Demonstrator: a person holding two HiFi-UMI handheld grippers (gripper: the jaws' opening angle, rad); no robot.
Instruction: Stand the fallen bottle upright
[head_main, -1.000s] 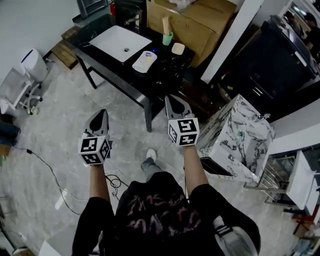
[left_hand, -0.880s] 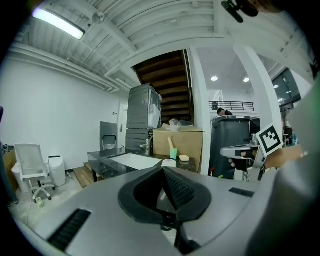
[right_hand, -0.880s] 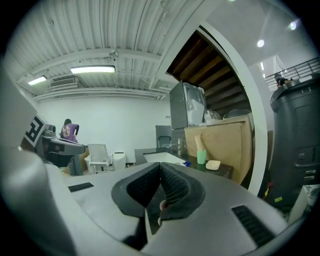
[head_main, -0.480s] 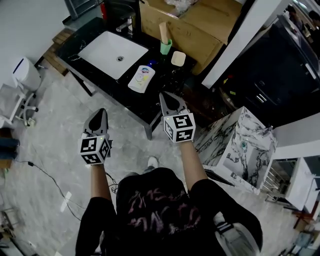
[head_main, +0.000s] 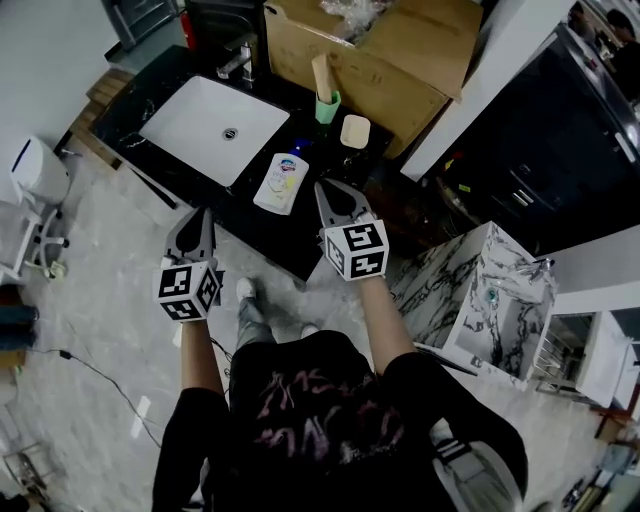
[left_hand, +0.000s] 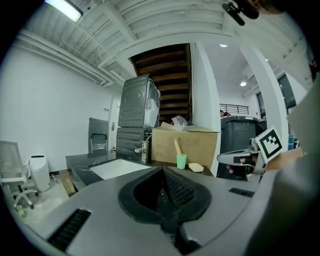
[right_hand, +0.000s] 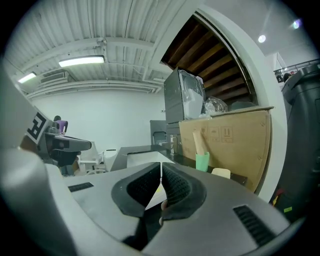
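Note:
A white bottle (head_main: 280, 182) with a yellow label lies on its side on the black counter (head_main: 262, 225), between the sink and the counter's near edge. My right gripper (head_main: 330, 189) is shut and empty, its tips just right of the bottle, apart from it. My left gripper (head_main: 199, 220) is shut and empty, over the counter's near edge, left of the bottle. In the left gripper view the shut jaws (left_hand: 162, 176) face the counter; in the right gripper view the shut jaws (right_hand: 161, 176) hide most of the bottle.
A white sink basin (head_main: 213, 127) with a tap (head_main: 238, 62) is set in the counter. A green cup (head_main: 326, 106) with a stick and a beige soap (head_main: 354, 131) stand at the back. A cardboard box (head_main: 390, 55) is behind. A marbled block (head_main: 485, 300) stands to the right.
I have walked toward the counter. Both grippers, still shut, now reach its near edge, and the bottle lies closer, beside the right gripper's tips.

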